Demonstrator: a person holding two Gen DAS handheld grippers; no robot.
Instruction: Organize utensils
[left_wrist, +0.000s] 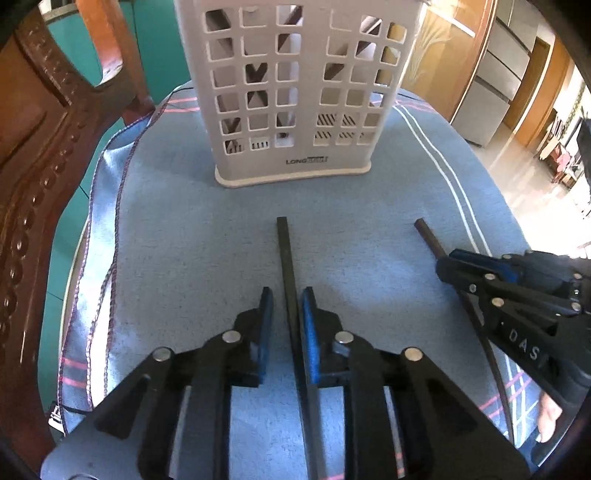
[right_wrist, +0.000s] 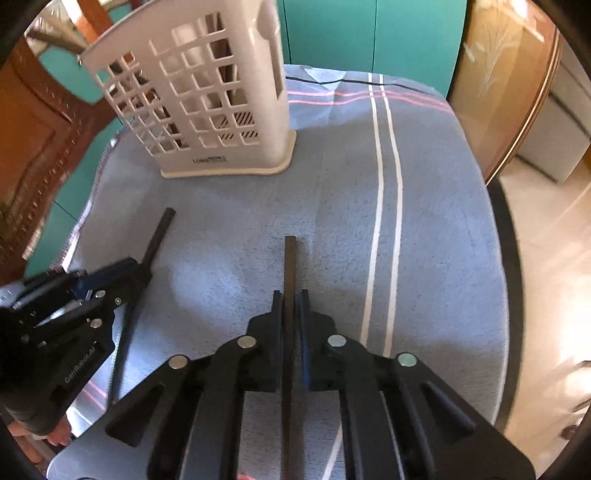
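Chopsticks, two of them, dark and slim, one lined up in each tool! Left tool (left_wrist: 287, 306) straddles the left stick (left_wrist: 287, 258), which runs straight down the middle between the blue pads (left_wrist: 309, 332); there's a visible gap on the left side and the right pad sits about against it, so I'd call this one released or only just closing, not yet a real clamp. Over on the right, the right tool (right_wrist: 290, 314) looks far tighter: its fingers press in on both sides of the right stick (right_wrist: 290, 266), clenched on it as far as I can judge. Both sticks lie flat on the blue cloth (right_wrist: 332, 206) over the surface, tips pointing away toward the holder (left_wrist: 293, 92), the white lattice caddy standing upright at the far end, well apart from either stick. Darker shapes show through its holes, likely utensils already inside, though I can't say which. Gripping near mid-length and along the stick's axis makes sense: lift, tilt upright, drop through the open top. The risk is a thin stick pivoting in the pads on the lift.
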